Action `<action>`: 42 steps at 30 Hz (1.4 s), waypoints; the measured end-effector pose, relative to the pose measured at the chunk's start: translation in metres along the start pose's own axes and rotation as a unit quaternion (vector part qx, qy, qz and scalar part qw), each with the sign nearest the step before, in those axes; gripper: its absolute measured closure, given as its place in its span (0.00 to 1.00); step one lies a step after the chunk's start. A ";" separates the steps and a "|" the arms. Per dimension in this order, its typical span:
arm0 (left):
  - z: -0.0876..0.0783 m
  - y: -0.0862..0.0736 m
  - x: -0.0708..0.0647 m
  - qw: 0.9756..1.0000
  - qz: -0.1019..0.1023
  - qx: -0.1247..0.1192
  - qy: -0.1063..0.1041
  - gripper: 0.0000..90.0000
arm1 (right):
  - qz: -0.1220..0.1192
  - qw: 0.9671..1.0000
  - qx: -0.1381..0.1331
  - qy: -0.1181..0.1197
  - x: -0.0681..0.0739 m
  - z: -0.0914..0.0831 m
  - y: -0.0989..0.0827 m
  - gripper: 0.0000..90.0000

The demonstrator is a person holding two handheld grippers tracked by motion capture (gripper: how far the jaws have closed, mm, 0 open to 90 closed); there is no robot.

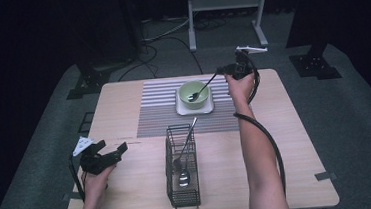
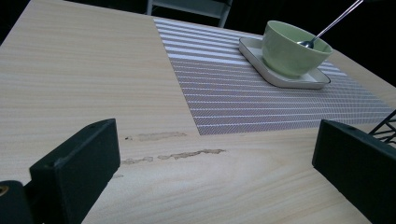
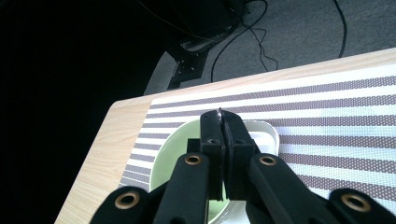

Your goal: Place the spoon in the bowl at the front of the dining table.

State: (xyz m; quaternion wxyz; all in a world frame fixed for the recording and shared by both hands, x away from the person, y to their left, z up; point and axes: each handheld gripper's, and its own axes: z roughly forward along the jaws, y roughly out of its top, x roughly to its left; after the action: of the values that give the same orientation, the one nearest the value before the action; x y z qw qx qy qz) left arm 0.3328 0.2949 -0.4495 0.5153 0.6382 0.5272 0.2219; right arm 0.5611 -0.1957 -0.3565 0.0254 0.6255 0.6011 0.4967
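Green bowl (image 1: 194, 94) holding spoon (image 1: 203, 88) tip, right claw (image 1: 219, 70) clamping its handle, left claw (image 1: 113, 151) wide.

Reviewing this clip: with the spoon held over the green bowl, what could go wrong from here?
1. The right gripper pinches the spoon at the very end of its handle, so the spoon may pivot or slip.
2. The green bowl sits loose on a small plate; a push from the spoon's head, already inside, might slide or tip it.
3. If released here, the long handle leaning on the rim might lever the spoon out.

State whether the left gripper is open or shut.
Open: the left gripper has its jaws wide apart, with bare table between them.
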 end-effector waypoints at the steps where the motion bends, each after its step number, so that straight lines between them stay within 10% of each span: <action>1: 0.000 0.000 0.000 1.000 0.000 0.000 0.000 0.00 | 0.000 1.000 0.000 0.000 0.000 0.000 0.000 0.98; 22: 0.000 0.001 0.000 1.000 0.006 -0.001 0.005 0.00 | 0.007 1.000 0.014 -0.007 -0.010 0.017 -0.014 0.97; 42: 0.003 0.000 -0.002 1.000 0.011 0.002 0.005 0.00 | 0.019 0.998 0.059 0.012 -0.045 0.017 -0.032 0.71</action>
State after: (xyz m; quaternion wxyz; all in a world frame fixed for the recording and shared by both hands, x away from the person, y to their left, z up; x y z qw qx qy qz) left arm 0.3349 0.2917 -0.4497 0.5086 0.6438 0.5237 0.2296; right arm 0.5590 -0.2117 -0.4117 -0.0283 0.6311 0.6173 0.4689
